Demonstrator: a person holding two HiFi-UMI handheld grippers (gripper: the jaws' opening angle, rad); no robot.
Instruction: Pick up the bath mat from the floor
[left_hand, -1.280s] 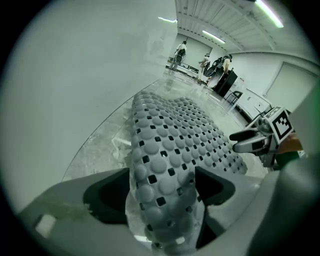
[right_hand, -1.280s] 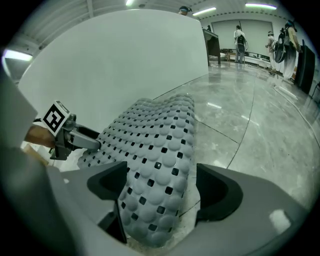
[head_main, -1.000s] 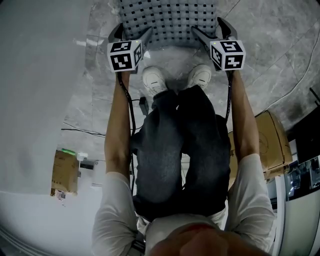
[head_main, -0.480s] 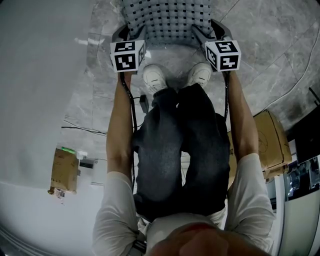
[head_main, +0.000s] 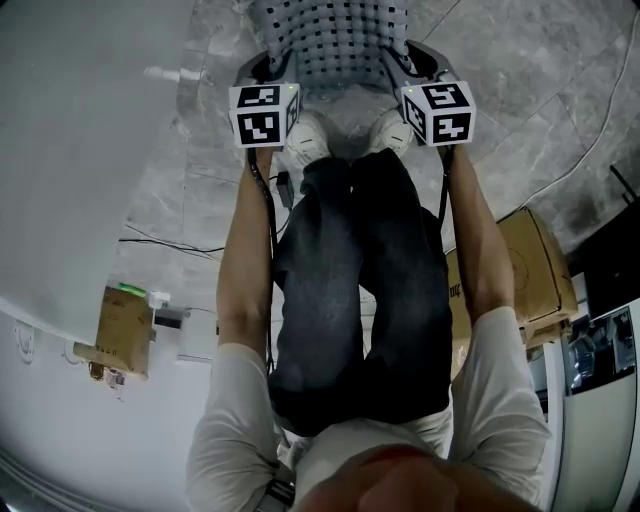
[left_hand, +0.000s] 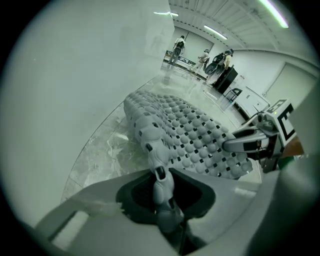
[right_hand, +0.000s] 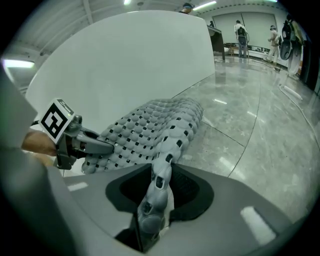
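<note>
Mat: grey and knobbly, pierced with square holes; most of it lies on the floor just ahead of the shoes, with its near edge drawn up into a ridge at each near corner.
Left tool: at the mat's near left corner. Its jaws are closing, and a fold of the mat's edge stands upright between them with the pads pressing it from both sides.
Right tool: at the mat's near right corner. Its jaws are closing too, with a fold of the edge pinched between the pads.
Between the tools: the mat's near edge runs from one to the other, and each tool shows in the other's view across the mat.
Person: bent over with both arms reaching straight down; the shoes are between the two tools, just behind the mat's edge.
Floor: glossy grey stone tiles with pale veins.
Wall: white, running along the mat's left side.
Box: brown carton on the floor at the person's right, behind the feet.
Small box: by the wall at the left, near thin cables.
Background: a few people stand well off down the hall.
</note>
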